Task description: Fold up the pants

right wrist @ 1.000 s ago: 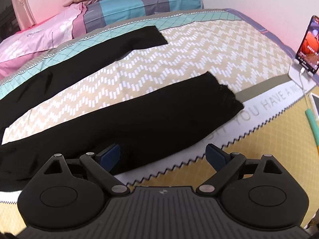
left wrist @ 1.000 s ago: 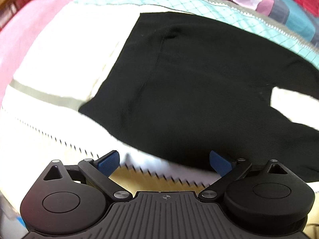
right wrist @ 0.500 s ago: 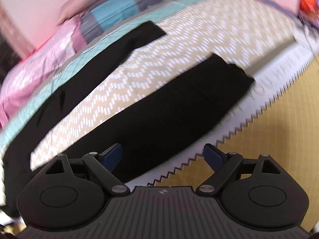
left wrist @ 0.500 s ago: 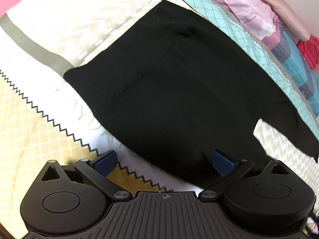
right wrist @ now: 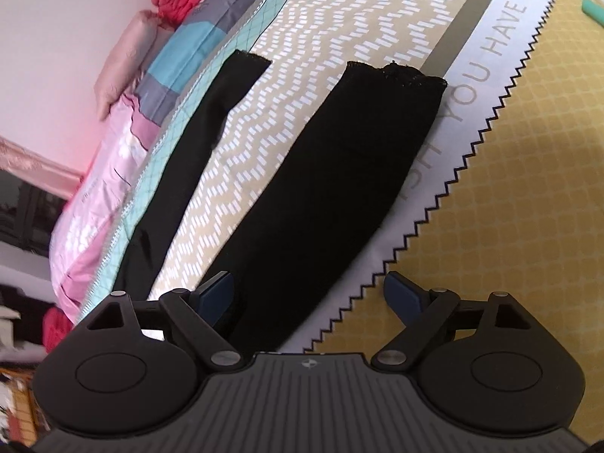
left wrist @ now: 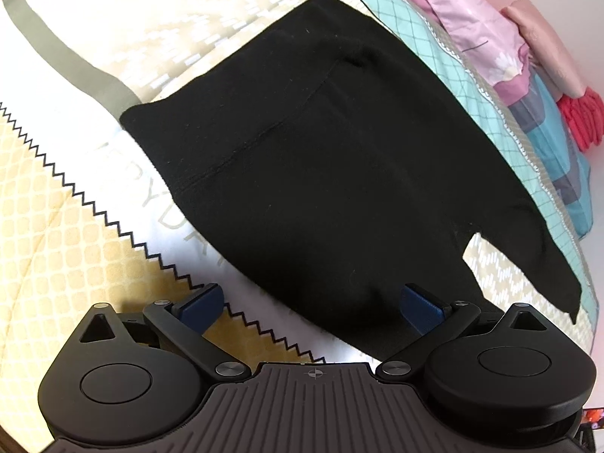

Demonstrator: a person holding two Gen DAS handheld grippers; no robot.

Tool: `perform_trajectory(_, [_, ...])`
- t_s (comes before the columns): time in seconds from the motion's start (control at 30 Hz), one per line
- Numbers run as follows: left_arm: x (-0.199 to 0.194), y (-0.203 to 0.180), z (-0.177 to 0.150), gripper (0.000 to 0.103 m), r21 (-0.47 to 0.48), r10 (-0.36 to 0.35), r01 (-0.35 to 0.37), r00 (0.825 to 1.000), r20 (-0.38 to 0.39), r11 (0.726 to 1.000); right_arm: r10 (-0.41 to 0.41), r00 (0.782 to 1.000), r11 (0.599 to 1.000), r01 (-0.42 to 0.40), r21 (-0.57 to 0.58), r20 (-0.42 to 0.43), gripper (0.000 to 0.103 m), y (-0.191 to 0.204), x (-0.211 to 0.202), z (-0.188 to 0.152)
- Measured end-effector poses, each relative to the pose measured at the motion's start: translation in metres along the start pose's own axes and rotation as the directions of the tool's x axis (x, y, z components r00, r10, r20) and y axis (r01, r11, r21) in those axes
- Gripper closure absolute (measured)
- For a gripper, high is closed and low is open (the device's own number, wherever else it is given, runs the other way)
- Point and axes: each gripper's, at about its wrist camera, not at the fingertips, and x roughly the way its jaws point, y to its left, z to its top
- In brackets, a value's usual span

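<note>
While the black pants (left wrist: pixel 321 173) lie spread flat on the patterned bedspread (right wrist: pixel 509 173) with both legs apart and no fold made, the left gripper (left wrist: pixel 309 302) and right gripper (right wrist: pixel 309 294) hover wide and empty over the near edge, so the whole folding seems left to do.

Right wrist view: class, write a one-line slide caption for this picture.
Open right gripper poised above the near leg of black pants spread flat, legs apart, on a patterned bedspread.
</note>
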Motion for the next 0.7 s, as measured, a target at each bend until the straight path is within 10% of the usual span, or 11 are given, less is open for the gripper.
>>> perform_trajectory(0.7, [0.008, -0.003, 0.008, 0.0, -0.051, -0.012, 0.015, 0.998, 0.063, 0.999, 0.132, 0.991, 0.977, -0.127, 0.171, -0.019, 0.03, -0.015, 0.017, 0.009])
